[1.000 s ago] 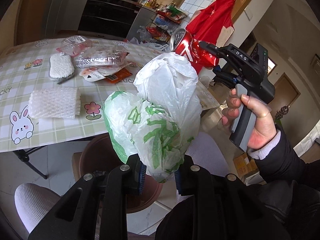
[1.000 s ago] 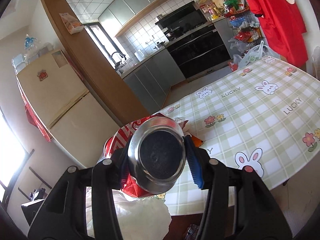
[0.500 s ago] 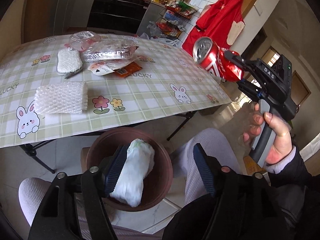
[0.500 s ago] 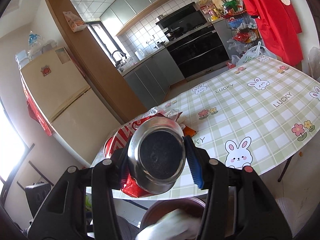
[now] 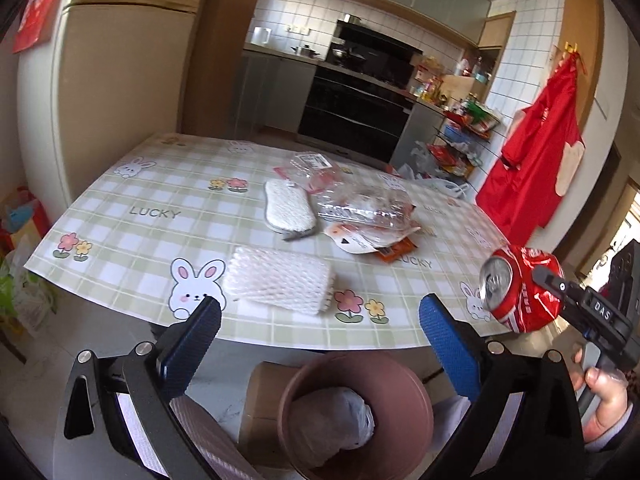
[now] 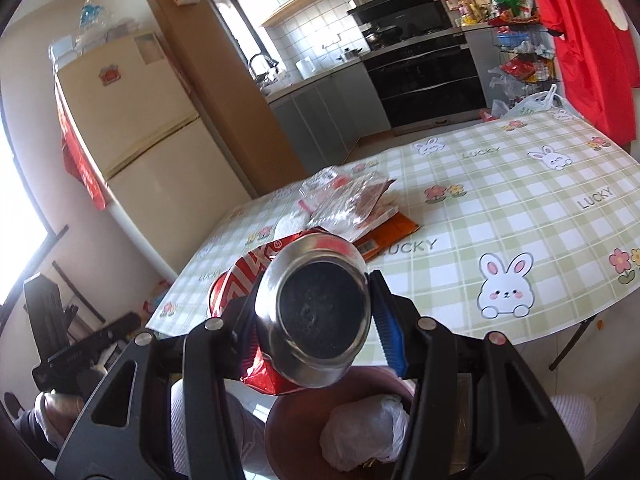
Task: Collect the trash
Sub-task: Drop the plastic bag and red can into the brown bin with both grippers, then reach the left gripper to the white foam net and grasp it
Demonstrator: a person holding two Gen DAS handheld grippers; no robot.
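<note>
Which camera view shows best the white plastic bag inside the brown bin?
The left wrist view: the plastic bag lies nearly whole inside the brown bin, seen from above between the open fingers. In the right wrist view the crushed can and the gripper frame hide part of it.

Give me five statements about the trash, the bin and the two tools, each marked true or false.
1. The right tool grips a crushed red can. True.
2. The left tool holds a plastic bag. False: it is open and holds nothing.
3. A white plastic bag lies in the brown bin. True.
4. The white foam net is in the bin. False: it lies on the table.
5. The can is in the bin. False: it is held above.
</note>
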